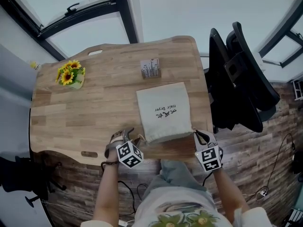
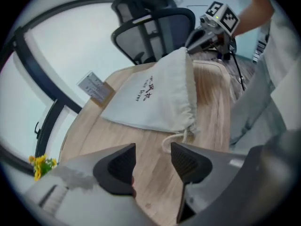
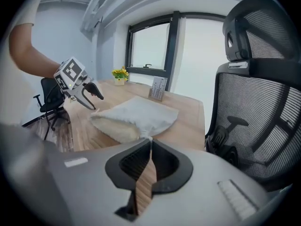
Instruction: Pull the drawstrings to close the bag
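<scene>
A cream cloth bag [image 1: 163, 113] with dark print lies flat on the wooden table [image 1: 94, 108], its gathered mouth towards me. My right gripper [image 1: 196, 134] is shut at the mouth's right corner, where the cloth draws to a point at its closed tips [image 3: 150, 142]; the right drawstring is pinched there and hidden between the pads. From the left corner, the left drawstring [image 2: 175, 138] lies looped on the wood. My left gripper [image 2: 153, 149] stands open just short of that loop, nothing between its pads. It also shows across the bag [image 3: 134, 119] as the left gripper [image 3: 97, 97].
A small pot of sunflowers [image 1: 70, 74] stands at the table's far left. A little card stand [image 1: 150, 68] sits behind the bag. A black mesh office chair [image 1: 239, 74] stands close to the table's right edge. The near table edge runs just under both grippers.
</scene>
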`<state>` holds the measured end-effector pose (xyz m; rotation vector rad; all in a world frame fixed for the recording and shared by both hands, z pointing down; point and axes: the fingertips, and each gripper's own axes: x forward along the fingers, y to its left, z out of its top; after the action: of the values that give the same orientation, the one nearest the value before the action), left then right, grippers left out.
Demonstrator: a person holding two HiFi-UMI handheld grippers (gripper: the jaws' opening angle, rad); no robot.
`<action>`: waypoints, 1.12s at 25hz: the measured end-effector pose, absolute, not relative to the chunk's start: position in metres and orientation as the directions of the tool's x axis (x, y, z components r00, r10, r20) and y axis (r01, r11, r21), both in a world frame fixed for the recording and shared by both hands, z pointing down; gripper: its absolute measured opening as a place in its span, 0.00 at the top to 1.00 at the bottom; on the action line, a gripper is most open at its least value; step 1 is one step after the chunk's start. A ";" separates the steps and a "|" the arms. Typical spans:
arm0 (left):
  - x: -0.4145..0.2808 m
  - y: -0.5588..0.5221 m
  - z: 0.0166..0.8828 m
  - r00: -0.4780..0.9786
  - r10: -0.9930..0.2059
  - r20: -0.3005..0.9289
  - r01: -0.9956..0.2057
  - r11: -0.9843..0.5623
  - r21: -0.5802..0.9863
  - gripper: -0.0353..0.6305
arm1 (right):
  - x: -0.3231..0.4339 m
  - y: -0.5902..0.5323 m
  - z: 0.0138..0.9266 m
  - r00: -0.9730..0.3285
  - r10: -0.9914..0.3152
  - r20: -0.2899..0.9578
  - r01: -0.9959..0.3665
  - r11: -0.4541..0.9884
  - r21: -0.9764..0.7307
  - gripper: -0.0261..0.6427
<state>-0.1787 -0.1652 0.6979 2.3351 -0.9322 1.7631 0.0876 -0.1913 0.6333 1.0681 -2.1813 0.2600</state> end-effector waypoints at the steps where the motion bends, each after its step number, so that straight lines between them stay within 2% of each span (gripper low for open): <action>1: -0.173 -0.166 0.700 0.164 -0.404 0.900 -0.465 -0.836 -0.290 0.60 | 0.087 -0.191 0.635 -0.429 -0.619 0.658 -0.754 0.646 0.117 0.94; 4: -0.159 -0.166 0.710 0.182 -0.350 0.919 -0.409 -0.877 -0.253 0.59 | 0.087 -0.189 0.638 -0.426 -0.611 0.667 -0.750 0.651 0.118 0.94; 8: -0.150 -0.162 0.723 0.187 -0.276 0.943 -0.419 -0.890 -0.178 0.61 | 0.087 -0.187 0.642 -0.426 -0.600 0.677 -0.751 0.652 0.105 0.94; 13: -0.143 -0.150 0.728 0.235 -0.188 0.954 -0.495 -0.868 -0.050 0.81 | 0.090 -0.183 0.649 -0.427 -0.587 0.688 -0.756 0.649 0.084 0.94; 15: -0.142 -0.147 0.728 0.264 -0.175 0.948 -0.551 -0.835 -0.001 0.85 | 0.090 -0.180 0.650 -0.428 -0.582 0.692 -0.757 0.648 0.077 0.94; 20: -0.144 -0.146 0.725 0.318 -0.193 0.928 -0.670 -0.738 0.076 0.88 | 0.091 -0.175 0.654 -0.429 -0.571 0.700 -0.756 0.651 0.067 0.94; 22: -0.143 -0.144 0.725 0.302 -0.220 0.928 -0.674 -0.737 0.045 0.92 | 0.092 -0.175 0.654 -0.427 -0.571 0.701 -0.757 0.650 0.068 0.94; 28: -0.151 -0.145 0.721 0.210 -0.316 0.925 -0.764 -0.644 -0.047 0.92 | 0.101 -0.176 0.647 -0.403 -0.595 0.695 -0.752 0.648 0.119 0.94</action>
<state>-0.1515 -0.1448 0.7214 2.0678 -1.0011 1.4244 0.1007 -0.1756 0.6469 1.0421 -2.1350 0.2761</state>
